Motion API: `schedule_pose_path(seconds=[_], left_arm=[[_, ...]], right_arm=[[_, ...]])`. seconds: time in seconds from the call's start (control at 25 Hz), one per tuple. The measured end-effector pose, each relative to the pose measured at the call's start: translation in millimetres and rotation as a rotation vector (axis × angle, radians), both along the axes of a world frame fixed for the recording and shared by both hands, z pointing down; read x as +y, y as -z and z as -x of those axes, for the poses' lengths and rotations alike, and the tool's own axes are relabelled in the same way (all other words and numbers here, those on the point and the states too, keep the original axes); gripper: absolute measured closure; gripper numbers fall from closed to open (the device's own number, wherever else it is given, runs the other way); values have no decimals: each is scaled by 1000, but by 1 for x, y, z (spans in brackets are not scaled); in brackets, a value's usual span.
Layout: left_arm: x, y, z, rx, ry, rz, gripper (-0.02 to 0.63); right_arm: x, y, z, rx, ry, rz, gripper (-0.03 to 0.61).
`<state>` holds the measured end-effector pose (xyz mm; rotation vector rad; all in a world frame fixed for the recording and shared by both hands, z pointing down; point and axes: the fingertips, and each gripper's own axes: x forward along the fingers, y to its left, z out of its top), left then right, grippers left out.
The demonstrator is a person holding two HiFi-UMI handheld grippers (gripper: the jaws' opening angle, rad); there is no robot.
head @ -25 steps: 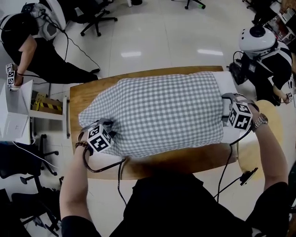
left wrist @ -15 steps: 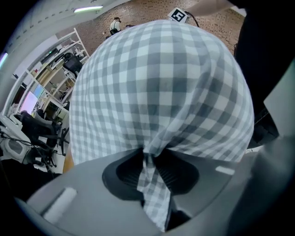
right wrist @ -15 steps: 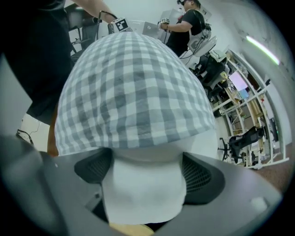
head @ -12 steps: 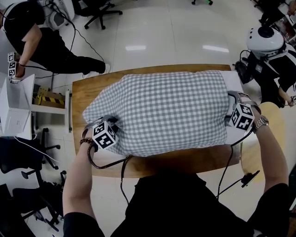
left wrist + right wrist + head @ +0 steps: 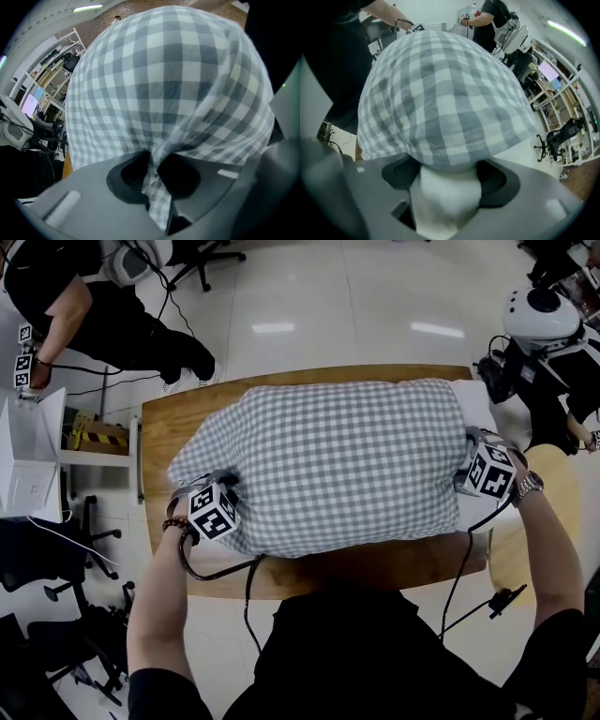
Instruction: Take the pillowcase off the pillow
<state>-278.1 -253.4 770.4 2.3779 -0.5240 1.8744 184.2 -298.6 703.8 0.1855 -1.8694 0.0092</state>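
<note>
Left jaws just closed on pillowcase (image 5: 328, 465), right jaws clamp pillow (image 5: 473, 407) lying left-to-right

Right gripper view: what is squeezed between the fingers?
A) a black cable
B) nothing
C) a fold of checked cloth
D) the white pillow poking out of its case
D: the right gripper is clamped on the white pillow, just below the edge of the checked pillowcase.
</note>
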Motion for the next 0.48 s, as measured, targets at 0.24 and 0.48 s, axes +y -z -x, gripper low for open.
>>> schedule_pose_path(seconds=[0.24,0.48], left_arm=[[2,9,-7,34,21,-26,607],[10,10,16,57,129,-53,609]], right_arm=[[5,24,-6,-82,-36,-48,382],[7,38,-12,-144,-85,-235,528]])
